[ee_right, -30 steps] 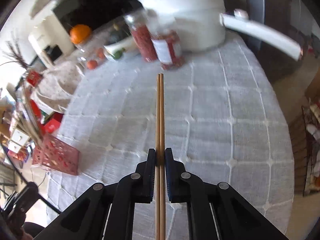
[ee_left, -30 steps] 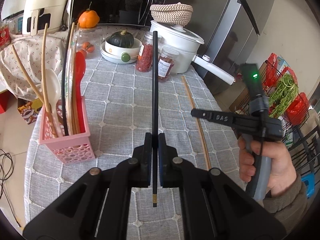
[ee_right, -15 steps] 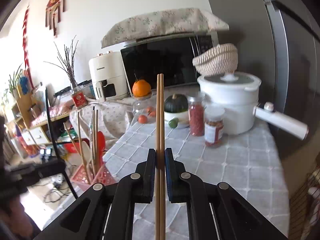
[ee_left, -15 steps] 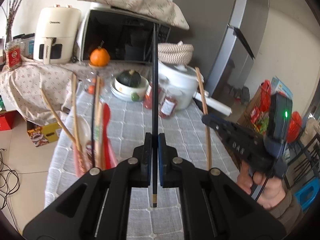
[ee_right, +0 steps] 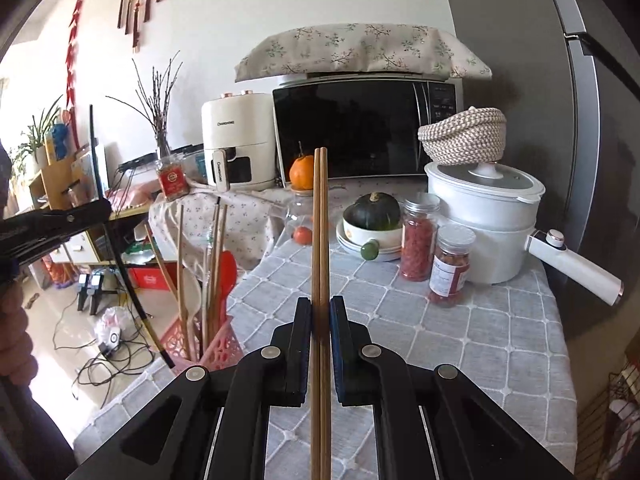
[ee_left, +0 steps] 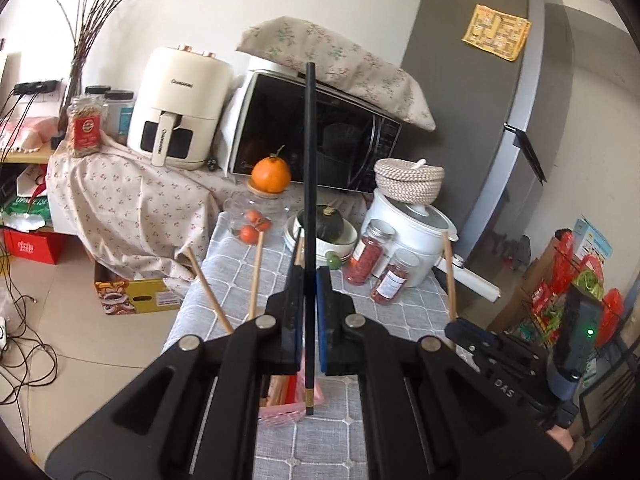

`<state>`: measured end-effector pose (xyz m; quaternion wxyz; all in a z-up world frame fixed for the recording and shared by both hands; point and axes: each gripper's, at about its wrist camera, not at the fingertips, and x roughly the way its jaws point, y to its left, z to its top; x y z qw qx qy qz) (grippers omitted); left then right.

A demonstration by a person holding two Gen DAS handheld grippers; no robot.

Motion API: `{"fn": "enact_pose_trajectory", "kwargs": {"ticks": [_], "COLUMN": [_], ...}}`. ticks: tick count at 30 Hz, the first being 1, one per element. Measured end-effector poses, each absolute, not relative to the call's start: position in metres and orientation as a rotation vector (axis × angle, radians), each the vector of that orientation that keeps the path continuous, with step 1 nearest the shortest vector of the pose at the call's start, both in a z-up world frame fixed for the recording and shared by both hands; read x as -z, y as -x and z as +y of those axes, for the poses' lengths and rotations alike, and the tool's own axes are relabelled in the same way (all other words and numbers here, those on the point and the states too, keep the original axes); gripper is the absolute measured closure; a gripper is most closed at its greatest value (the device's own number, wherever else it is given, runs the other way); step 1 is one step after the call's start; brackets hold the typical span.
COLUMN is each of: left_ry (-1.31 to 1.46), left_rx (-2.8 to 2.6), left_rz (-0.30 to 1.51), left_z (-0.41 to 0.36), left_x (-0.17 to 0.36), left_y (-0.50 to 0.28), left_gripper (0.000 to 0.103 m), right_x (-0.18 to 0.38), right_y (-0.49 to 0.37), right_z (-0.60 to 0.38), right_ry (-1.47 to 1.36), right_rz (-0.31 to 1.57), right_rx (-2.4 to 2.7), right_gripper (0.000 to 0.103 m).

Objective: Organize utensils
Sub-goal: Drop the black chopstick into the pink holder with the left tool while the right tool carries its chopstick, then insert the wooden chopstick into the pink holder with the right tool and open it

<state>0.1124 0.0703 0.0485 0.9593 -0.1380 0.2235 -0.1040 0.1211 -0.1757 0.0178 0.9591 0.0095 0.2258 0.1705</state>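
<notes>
My left gripper [ee_left: 309, 280] is shut on a black chopstick [ee_left: 309, 160] that stands nearly upright, its lower end hanging just above the pink basket [ee_left: 280, 410]. The basket [ee_right: 218, 346] sits at the table's left edge and holds several wooden utensils and a red spatula. My right gripper [ee_right: 320, 308] is shut on a pair of wooden chopsticks [ee_right: 320, 220] pointing up and away, over the table to the right of the basket. In the right wrist view the left gripper [ee_right: 106, 210] and its black chopstick [ee_right: 120, 264] hang left of the basket.
On the grey checked tablecloth [ee_right: 480, 340] at the back stand a white pot [ee_right: 484, 232] with a long handle, two jars [ee_right: 418, 240], a bowl with a green squash [ee_right: 372, 224] and an orange [ee_right: 302, 172]. A microwave, an air fryer and a fridge lie beyond.
Both grippers have risen and tipped upward, each keeping its chopsticks. The left one has come over the pink basket, and the wooden pair has been lifted off the table.
</notes>
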Motion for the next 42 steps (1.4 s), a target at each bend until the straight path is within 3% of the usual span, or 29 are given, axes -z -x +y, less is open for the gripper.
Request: {"fn": "enact_pose_trajectory", "kwargs": {"ticks": [15,28,30,32,34,42], "left_ry": [0.274,0.228,0.289,0.318,0.330,0.428], "left_rx": [0.145,0.172,0.180,0.191,0.192,0.150], "left_rz": [0.450,0.725,0.736,0.718,0.697,0.819], "left_z": [0.086,0.068,0.076,0.082,0.088,0.119], "left_x": [-0.039,0.011,0.007,0.000,-0.006,0.015], "left_y": [-0.126,-0.166,-0.165,-0.160,-0.153,-0.150], "left_gripper": [0.096,0.096,0.094,0.076,0.070,0.068], "right_x": [-0.027,-0.037,-0.039,-0.040,-0.041,-0.040], "right_y": [-0.119,-0.121,-0.123,-0.125,-0.127,-0.144], "right_z": [-0.146,-0.127,-0.125,-0.123,-0.121,-0.107], "right_ry": [-0.028,-0.076,-0.099,-0.132,-0.182,-0.342], "right_rz": [0.419,0.375,0.365,0.361,0.349,0.357], "right_rx": [-0.373,-0.328,-0.313,-0.303,-0.299,-0.328], "right_gripper": [0.094,0.094,0.094,0.094,0.094,0.094]}}
